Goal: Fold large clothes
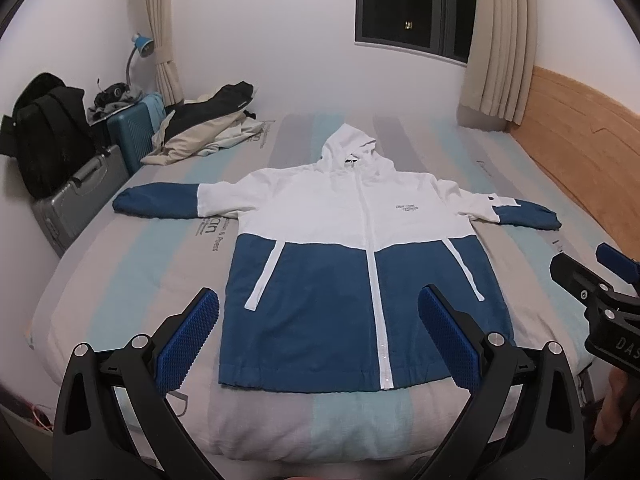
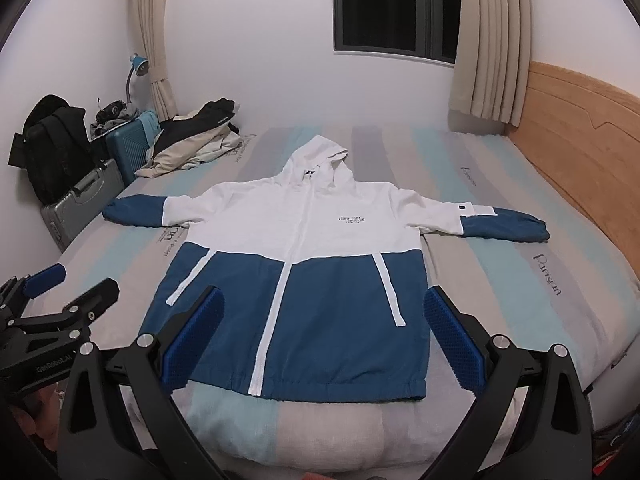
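Note:
A white and blue hooded jacket (image 1: pixel 352 256) lies flat, front up, on the bed, sleeves spread to both sides and hood toward the far wall. It also shows in the right wrist view (image 2: pixel 304 280). My left gripper (image 1: pixel 318 308) is open and empty, hovering above the jacket's hem near the bed's front edge. My right gripper (image 2: pixel 324 308) is open and empty, also above the hem. The right gripper shows at the right edge of the left wrist view (image 1: pixel 592 280); the left gripper shows at the left edge of the right wrist view (image 2: pixel 60 296).
The bed (image 1: pixel 120 280) has a striped grey and pale blue cover. A pile of clothes (image 1: pixel 200 128) lies at its far left corner. Suitcases (image 1: pixel 80 196) and a black backpack (image 1: pixel 44 136) stand on the left. A wooden headboard (image 1: pixel 580 152) runs along the right.

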